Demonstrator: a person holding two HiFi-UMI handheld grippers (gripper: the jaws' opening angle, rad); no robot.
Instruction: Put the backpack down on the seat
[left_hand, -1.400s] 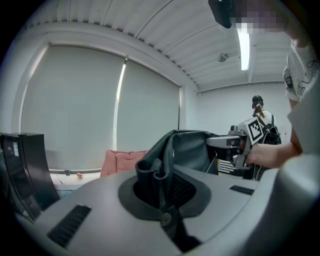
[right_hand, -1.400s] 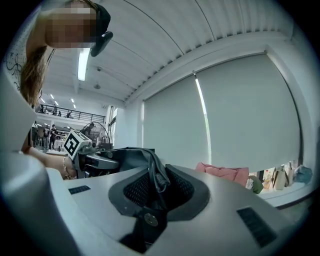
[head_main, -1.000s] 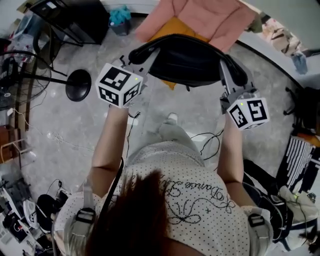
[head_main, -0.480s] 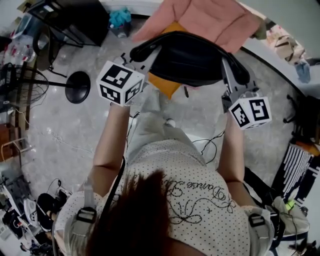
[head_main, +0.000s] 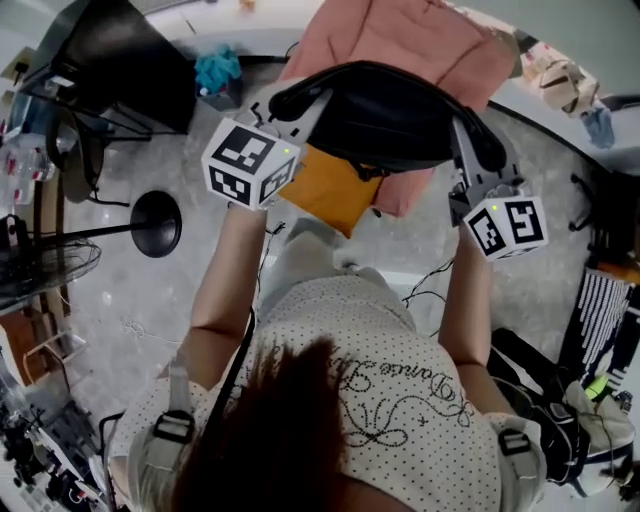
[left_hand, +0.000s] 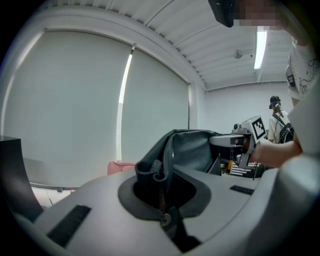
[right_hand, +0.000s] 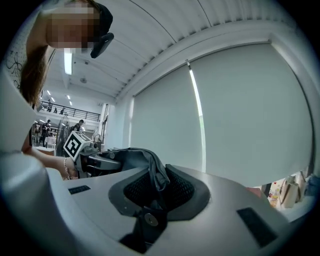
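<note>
- Head view: the black backpack is hanging at 12 o'clock from the person's chest, stretched between both tools. The left gripper is gripping its end at 11 o'clock and the right gripper its end at 1 o'clock. The pink seat is lying beyond and beneath it, with an orange cushion poking out at the bag's 7 o'clock.
- Left gripper view: the jaws are sitting together on a dark strap fold of the backpack – the fabric is bunching up out of the notch at 12 o'clock. The bag's body is rising toward 1 o'clock in front of a pale window blind, and the seat is showing low at 9 o'clock, below the bag.
- Right gripper view: the jaws are clamping a strap and the mesh edge of the backpack – the bag is stretching away toward 10 o'clock, where the other tool is holding it.
</note>
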